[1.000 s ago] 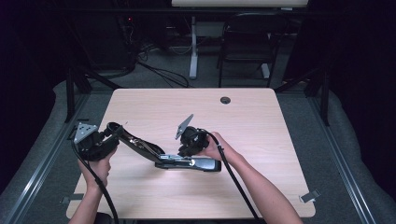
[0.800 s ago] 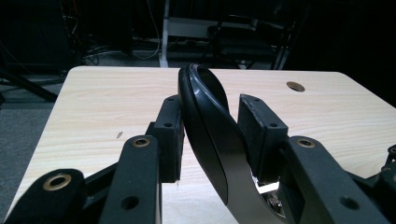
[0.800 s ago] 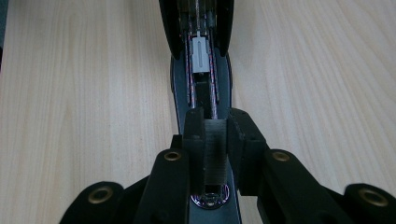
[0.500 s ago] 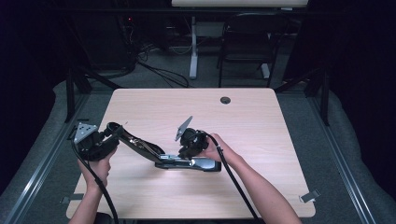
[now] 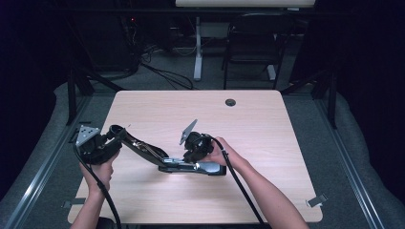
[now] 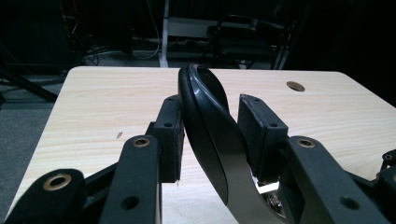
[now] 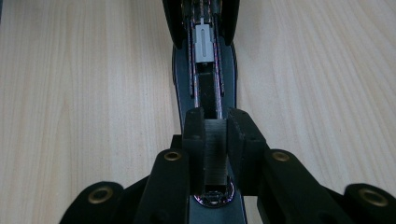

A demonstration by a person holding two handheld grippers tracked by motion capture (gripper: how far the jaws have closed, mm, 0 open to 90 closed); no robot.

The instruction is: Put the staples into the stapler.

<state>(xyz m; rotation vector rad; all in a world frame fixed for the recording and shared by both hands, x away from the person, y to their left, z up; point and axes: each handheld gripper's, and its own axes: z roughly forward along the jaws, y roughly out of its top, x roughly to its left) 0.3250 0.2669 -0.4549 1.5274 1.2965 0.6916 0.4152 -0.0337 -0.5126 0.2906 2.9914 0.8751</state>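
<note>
- Left gripper [image 5: 116,132], over the desk's [image 5: 267,119] near-left part, is clamped on the raised lid [image 6: 201,93] of a stapler [image 5: 196,168], one pad on each flank of the black curved arm.
- Right gripper [image 7: 215,126] points down at the stapler's base and pinches a short strip of staples [image 7: 215,154] between its pads, right over the open channel.
- Desk-wise, the stapler lies nearer the near edge than the far one, a little left of the middle. Its base is flat on the wood and its lid is swung up and out toward the left edge.
- Handling, as I judge it:
  - The stapler is stiff and fairly heavy, so the base should stay put.
  - The lid's smooth, rounded plastic could slip, so grip across its flanks as now.
  - The staple strip is light and brittle and may snap or shed if squeezed hard. Hold it by its long sides.
- A pale grey pusher [image 7: 204,42] sits farther along the channel.
- No brand, label or writing can be made out on any of these.
</note>
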